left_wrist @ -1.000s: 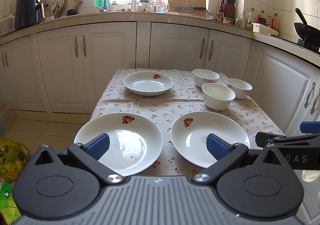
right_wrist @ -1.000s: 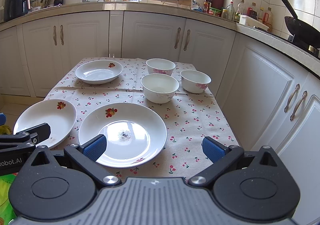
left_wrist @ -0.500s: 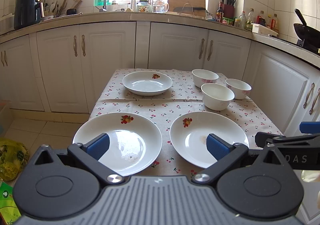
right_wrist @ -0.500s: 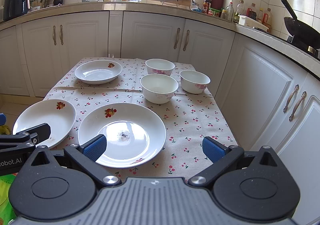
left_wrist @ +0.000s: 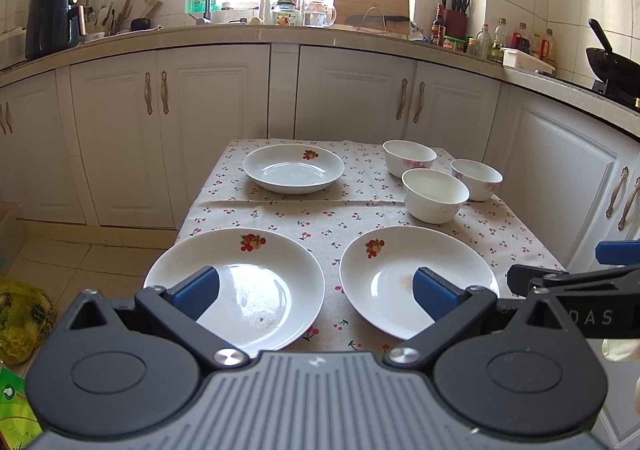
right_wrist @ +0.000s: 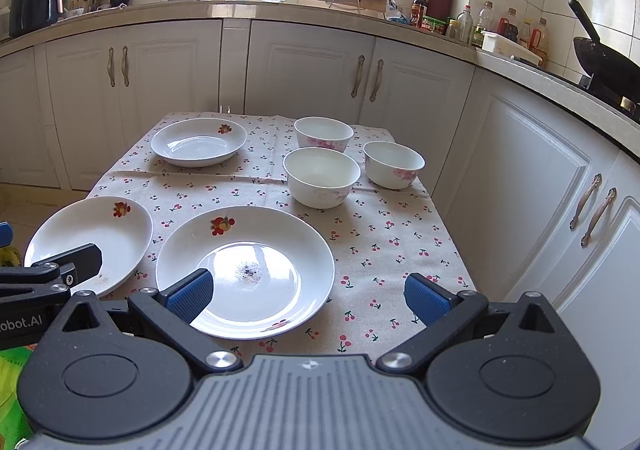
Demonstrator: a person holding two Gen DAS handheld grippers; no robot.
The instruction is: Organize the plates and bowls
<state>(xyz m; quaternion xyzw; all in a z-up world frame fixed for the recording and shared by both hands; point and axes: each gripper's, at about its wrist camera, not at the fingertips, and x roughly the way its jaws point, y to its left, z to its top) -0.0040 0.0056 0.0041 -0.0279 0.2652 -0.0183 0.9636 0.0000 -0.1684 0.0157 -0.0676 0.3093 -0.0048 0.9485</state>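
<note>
Three white plates with a fruit print lie on the cherry-patterned tablecloth: a near left plate (left_wrist: pixel 256 274), a near right plate (left_wrist: pixel 400 274) and a far plate (left_wrist: pixel 294 168). Three white bowls (left_wrist: pixel 434 194) stand grouped at the far right. My left gripper (left_wrist: pixel 316 292) hangs open above the table's near edge, between the two near plates. In the right wrist view my right gripper (right_wrist: pixel 308 294) is open too, over the near right plate (right_wrist: pixel 256 250) and the cloth right of it. Nothing is between either pair of fingers.
White kitchen cabinets (left_wrist: pixel 200 130) run behind and along the right of the small table (left_wrist: pixel 280 214). The counter holds a black air fryer (left_wrist: pixel 52 20), a sink tap, a cutting board, bottles and a wok (left_wrist: pixel 612 62). Yellow and green bags (left_wrist: pixel 20 314) lie on the floor at left.
Both grippers have drifted very slightly; the table appears a touch further left in view. Nothing was picked up or moved.
</note>
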